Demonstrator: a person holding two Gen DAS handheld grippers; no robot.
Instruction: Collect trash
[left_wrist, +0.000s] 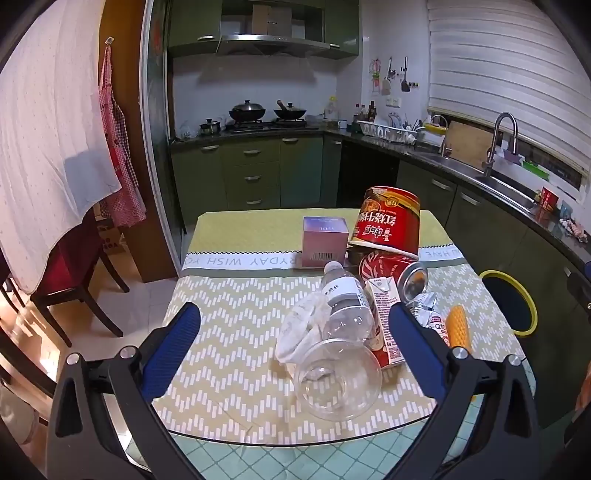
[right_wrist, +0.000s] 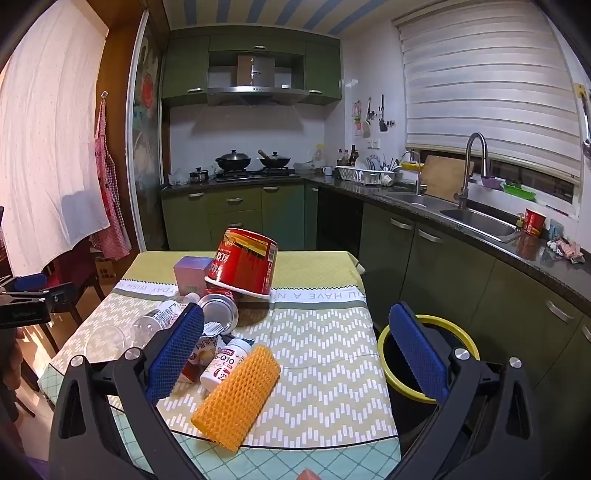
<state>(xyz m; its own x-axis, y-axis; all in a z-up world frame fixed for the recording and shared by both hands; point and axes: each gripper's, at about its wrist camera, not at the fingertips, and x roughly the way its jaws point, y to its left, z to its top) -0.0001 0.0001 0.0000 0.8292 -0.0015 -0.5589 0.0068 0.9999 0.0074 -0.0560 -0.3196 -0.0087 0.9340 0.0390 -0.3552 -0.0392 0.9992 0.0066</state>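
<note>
Trash lies on the table (left_wrist: 229, 317): a clear plastic cup (left_wrist: 338, 380) on its side, a crumpled tissue (left_wrist: 301, 332), a clear water bottle (left_wrist: 345, 299), a red milk carton (left_wrist: 382, 321), a crushed red can (left_wrist: 391, 269), a red noodle tub (left_wrist: 388, 221), a pink box (left_wrist: 325, 240). An orange foam net (right_wrist: 236, 395) and a white pill bottle (right_wrist: 225, 363) lie near the front. My left gripper (left_wrist: 295, 325) is open above the cup and bottle. My right gripper (right_wrist: 295, 339) is open above the orange net.
A black bin with a yellow rim (right_wrist: 424, 358) stands on the floor right of the table; it also shows in the left wrist view (left_wrist: 511, 302). Green kitchen cabinets and a sink (right_wrist: 476, 218) run along the right. A chair (left_wrist: 74, 280) stands left.
</note>
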